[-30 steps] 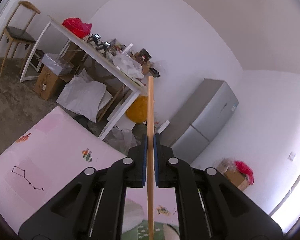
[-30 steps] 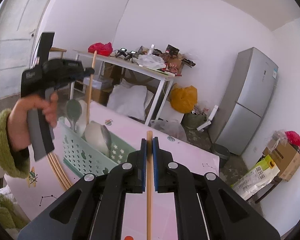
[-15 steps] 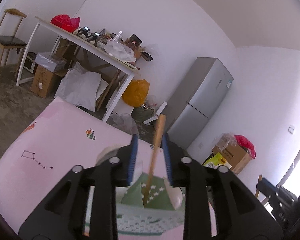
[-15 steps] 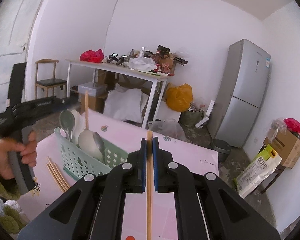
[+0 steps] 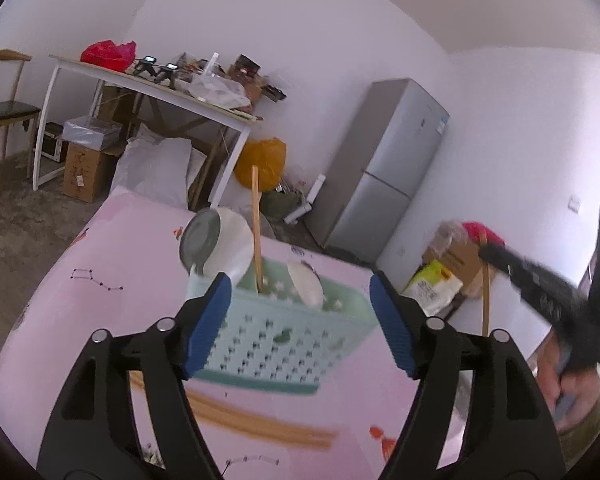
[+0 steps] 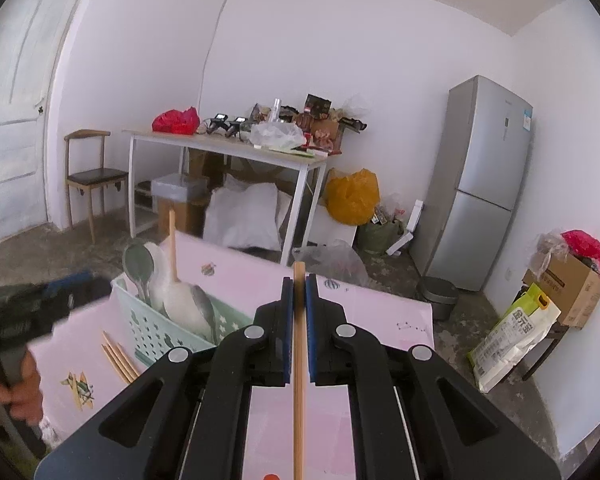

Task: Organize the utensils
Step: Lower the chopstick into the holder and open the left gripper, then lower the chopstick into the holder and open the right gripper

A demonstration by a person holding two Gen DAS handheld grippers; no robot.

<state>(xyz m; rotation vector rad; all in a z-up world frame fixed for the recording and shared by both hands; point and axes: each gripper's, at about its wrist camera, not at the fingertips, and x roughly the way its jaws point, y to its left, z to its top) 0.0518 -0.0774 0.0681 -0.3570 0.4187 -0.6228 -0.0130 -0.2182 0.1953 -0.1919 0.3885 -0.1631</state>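
Your left gripper (image 5: 300, 320) has just opened its jaws; nothing lies between them, and its chopstick (image 5: 257, 236) stands in the green basket (image 5: 276, 340) on the worktop. Your right gripper (image 6: 297, 322) clamps another chopstick (image 6: 299, 380): I judge you carry it to the basket next.

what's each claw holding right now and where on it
The right claw is shut on a wooden chopstick, gripping near its upper end. The left claw holds nothing; its jaws have just opened, leaving a chopstick standing in the basket.
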